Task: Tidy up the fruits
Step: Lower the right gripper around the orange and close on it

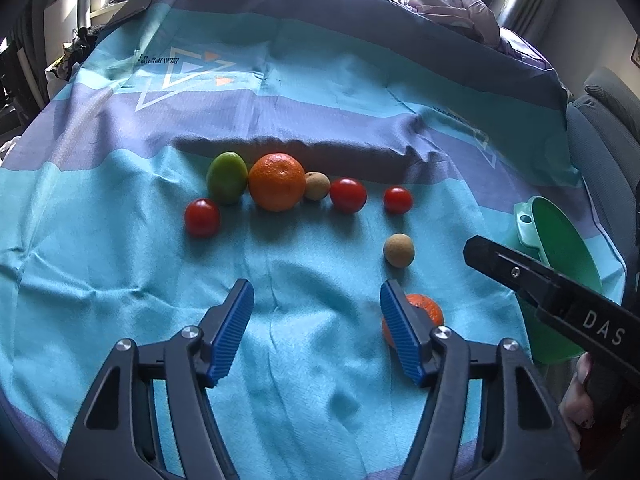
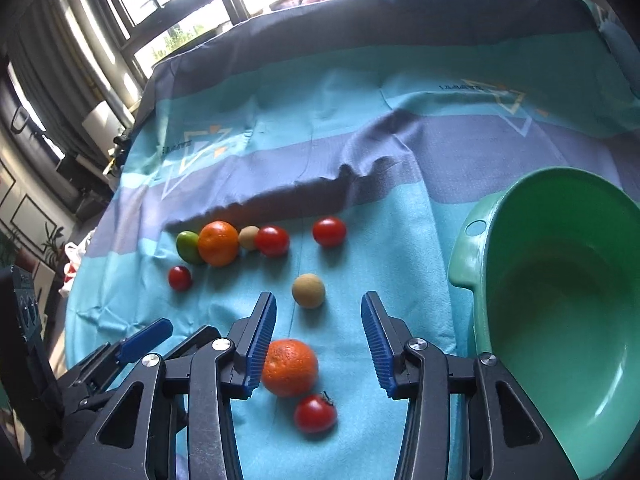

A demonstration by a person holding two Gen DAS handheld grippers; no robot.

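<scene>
Fruits lie on a blue striped cloth point(image 1: 120, 280). A far row holds a green fruit point(image 1: 226, 177), a large orange point(image 1: 277, 182), a small brown fruit point(image 1: 317, 186) and red tomatoes point(image 1: 348, 195) point(image 1: 397, 200) point(image 1: 202, 217). A tan round fruit point(image 2: 308, 290) lies nearer. A second orange point(image 2: 290, 367) and a tomato point(image 2: 315, 413) lie between the jaws of my open right gripper point(image 2: 319, 344), the orange against the left finger. My left gripper point(image 1: 316, 330) is open and empty over bare cloth. A green bowl point(image 2: 560, 300) stands at the right.
Windows and curtains are behind the table. A bundle of cloth point(image 1: 456, 8) lies at the far right edge. A grey chair point(image 1: 600, 132) stands beyond the right side of the table.
</scene>
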